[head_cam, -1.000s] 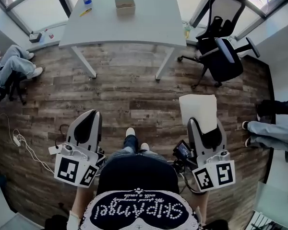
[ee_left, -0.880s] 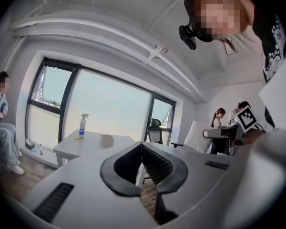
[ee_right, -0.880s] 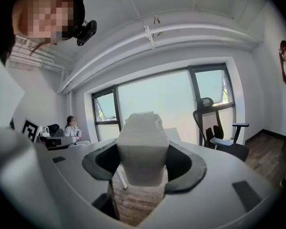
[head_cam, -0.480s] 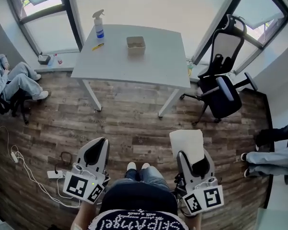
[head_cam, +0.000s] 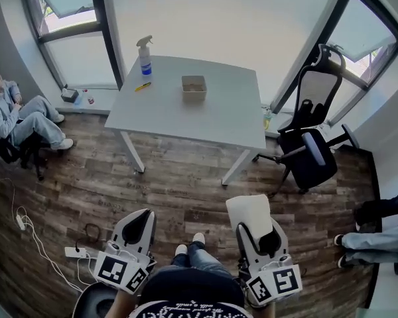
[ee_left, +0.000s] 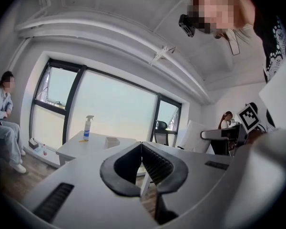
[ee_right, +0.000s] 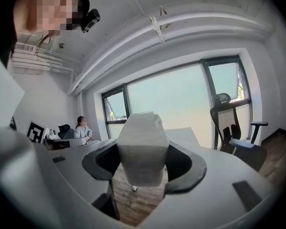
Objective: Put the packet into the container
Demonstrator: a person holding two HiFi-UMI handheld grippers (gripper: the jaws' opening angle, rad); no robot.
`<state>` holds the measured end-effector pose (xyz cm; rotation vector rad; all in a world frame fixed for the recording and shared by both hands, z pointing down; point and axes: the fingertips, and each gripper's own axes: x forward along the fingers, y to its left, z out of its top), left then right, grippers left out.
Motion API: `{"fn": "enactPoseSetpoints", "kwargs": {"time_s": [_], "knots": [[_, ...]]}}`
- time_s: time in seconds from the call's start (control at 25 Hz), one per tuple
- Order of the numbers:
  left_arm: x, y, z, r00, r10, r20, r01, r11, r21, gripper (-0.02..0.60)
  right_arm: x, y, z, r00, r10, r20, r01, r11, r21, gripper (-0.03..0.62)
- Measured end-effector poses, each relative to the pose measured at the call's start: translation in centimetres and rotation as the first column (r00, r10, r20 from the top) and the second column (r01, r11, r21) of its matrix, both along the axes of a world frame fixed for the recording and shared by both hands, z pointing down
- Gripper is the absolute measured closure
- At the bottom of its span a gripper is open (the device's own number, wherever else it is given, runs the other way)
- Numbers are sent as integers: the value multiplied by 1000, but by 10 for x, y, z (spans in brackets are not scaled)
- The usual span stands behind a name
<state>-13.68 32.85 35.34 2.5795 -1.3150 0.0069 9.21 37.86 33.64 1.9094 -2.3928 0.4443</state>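
Note:
My right gripper is shut on a white packet, which sticks out forward past its jaws; in the right gripper view the packet fills the gap between the jaws of that gripper. My left gripper is shut with nothing in it, its jaws meeting tip to tip in the left gripper view. The container, a small open box, stands on the grey table far ahead of both grippers. It shows small on the table in the left gripper view.
A spray bottle and a yellow pen lie at the table's far left. Office chairs stand to the right of the table. A seated person is at the left by the window. Cables lie on the wood floor at the left.
The view has tilted up and the table with the container now sits lower and nearer the middle. Both grippers have dropped toward the bottom edge, the right one still holding the packet.

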Motion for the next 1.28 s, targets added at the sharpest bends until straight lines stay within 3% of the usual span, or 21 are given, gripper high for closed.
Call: {"fn": "enactPoseSetpoints", "kwargs": {"time_s": [0.36, 0.6, 1.28], "knots": [[28, -23, -16, 1000, -8, -15, 9, 999, 49, 574, 2, -31, -4, 997, -83, 6, 83, 997, 10, 322], [45, -30, -11, 1000, -2, -6, 3, 999, 33, 574, 5, -50, 1, 992, -121, 25, 121, 993, 9, 322], [100, -52, -8, 999, -10, 32, 9, 999, 46, 574, 63, -72, 24, 990, -123, 64, 125, 992, -27, 322]]}}
